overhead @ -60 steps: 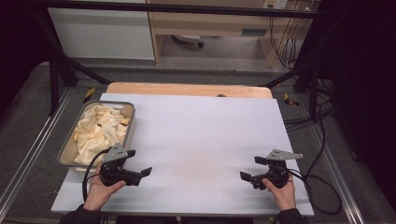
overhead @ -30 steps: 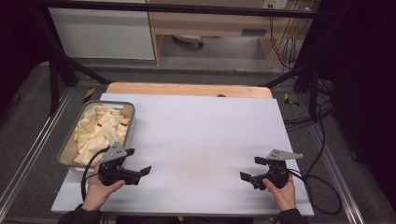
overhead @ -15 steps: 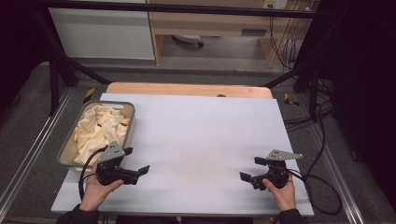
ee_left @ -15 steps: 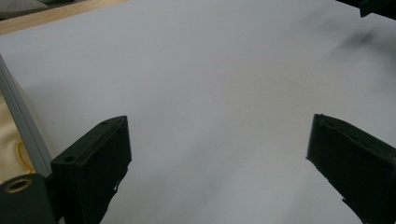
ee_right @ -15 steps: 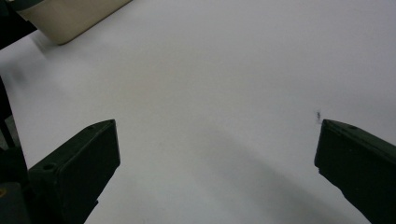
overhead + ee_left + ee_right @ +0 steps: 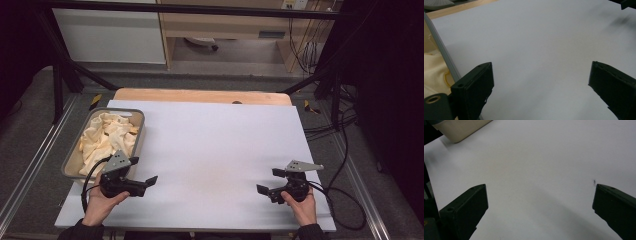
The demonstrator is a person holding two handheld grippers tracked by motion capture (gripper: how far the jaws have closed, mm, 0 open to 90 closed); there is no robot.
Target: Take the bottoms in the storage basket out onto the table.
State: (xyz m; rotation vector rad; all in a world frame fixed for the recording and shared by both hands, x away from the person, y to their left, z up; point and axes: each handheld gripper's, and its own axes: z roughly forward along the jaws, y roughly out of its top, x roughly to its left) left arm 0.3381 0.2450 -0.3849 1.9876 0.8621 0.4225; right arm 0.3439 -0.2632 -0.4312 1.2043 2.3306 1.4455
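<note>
Cloths [image 6: 106, 139] are piled in the grey bin [image 6: 141, 131] at the left of the high view, just above the left tongs [image 6: 145, 182], so that's clearly what's about to get picked. Left tongs sit at the lower left with the jaws spread wide and nothing in them; in the left gripper view the bin's rim [image 6: 445, 56] and a bit of cream cloth [image 6: 434, 72] sit at the left edge, right beside one jaw. Right tongs [image 6: 270, 182] are at the lower right, well apart from the bin, also wide open and empty over the bare white surface [image 6: 220, 150]. Main risk imo: the cloths are all tangled in one heap, so a grab could easily drag up two or three at once, or snag a fold and tip the bin. The left jaw is also so close to the rim it could clip it going in. And a loose pinch on a floppy edge might just slip out.
</note>
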